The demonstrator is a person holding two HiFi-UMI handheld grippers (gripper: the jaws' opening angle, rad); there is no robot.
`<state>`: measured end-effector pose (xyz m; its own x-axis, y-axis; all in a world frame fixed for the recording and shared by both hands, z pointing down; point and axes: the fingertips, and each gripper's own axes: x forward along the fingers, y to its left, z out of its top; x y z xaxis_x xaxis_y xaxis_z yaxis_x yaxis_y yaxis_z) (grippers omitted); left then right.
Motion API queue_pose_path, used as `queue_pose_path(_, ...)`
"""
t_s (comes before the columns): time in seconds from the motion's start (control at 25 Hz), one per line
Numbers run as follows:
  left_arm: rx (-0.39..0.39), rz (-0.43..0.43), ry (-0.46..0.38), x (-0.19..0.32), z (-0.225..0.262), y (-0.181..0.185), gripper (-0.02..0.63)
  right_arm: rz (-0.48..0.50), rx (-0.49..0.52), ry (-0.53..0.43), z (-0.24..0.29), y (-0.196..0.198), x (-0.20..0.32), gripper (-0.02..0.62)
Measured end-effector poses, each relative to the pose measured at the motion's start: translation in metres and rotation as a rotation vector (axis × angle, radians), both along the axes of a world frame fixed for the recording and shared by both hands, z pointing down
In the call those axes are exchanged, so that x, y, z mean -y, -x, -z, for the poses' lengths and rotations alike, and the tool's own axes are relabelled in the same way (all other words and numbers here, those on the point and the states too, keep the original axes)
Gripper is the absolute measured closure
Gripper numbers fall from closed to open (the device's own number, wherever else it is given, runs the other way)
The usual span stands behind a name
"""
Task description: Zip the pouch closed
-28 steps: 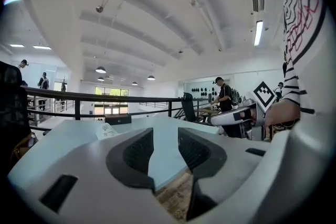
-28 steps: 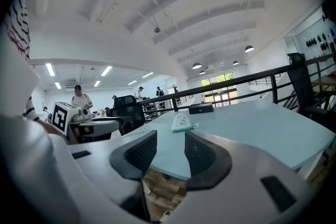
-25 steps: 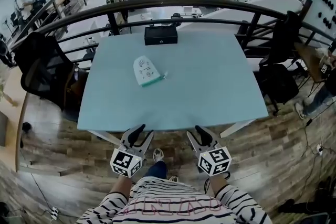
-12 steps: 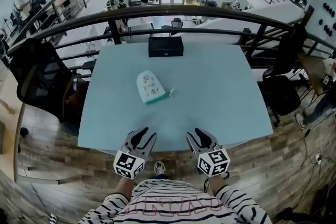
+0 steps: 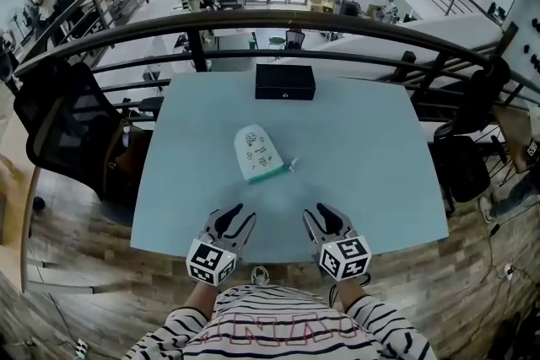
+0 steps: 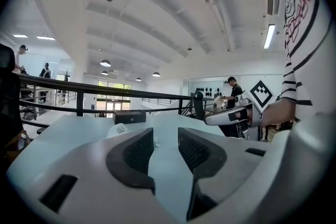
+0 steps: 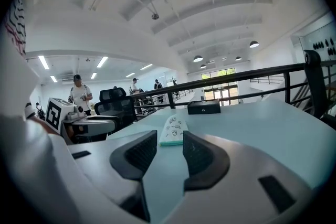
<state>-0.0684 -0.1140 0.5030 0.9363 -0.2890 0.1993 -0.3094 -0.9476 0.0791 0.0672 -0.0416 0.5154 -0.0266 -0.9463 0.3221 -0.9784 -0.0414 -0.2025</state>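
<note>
A white pouch [image 5: 258,154] with small dark prints and a green zipper edge lies flat near the middle of the pale blue table [image 5: 371,147]. Its zipper pull sticks out at the right end of the green edge. The pouch [image 7: 173,130] shows ahead between the right jaws, and the pouch [image 6: 119,130] peeks over the left jaw. My left gripper [image 5: 229,221] and right gripper [image 5: 324,219] hover over the table's near edge, short of the pouch. Both are open with nothing between their jaws.
A black box [image 5: 285,82] stands at the table's far edge, before a dark railing [image 5: 278,19]. A black office chair [image 5: 63,122] stands left of the table. Wooden floor lies around it. People stand in the background at far left.
Both grippers have moved forward from beyond the near table edge to above it, closer to the pouch. The jaws have kept the same opening.
</note>
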Motion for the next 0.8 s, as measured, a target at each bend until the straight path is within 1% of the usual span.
queue_pose_path(0.2,-0.003,0.004,0.012,0.022,-0.006,0.000,0.483,0.017,-0.005,0.004,-0.006,-0.002,0.030,0.431)
queue_pose_path(0.48,0.010,0.051,0.027,0.039,-0.010,-0.006,0.483,0.103,-0.026,0.030,-0.016,-0.009,0.059,0.431)
queue_pose_path(0.64,0.008,0.111,0.046,0.046,-0.015,-0.021,0.483,0.171,-0.039,0.062,-0.028,-0.026,0.070,0.431)
queue_pose_path(0.8,0.010,0.185,0.061,0.045,-0.017,-0.035,0.483,0.267,-0.064,0.094,-0.037,-0.043,0.079,0.431)
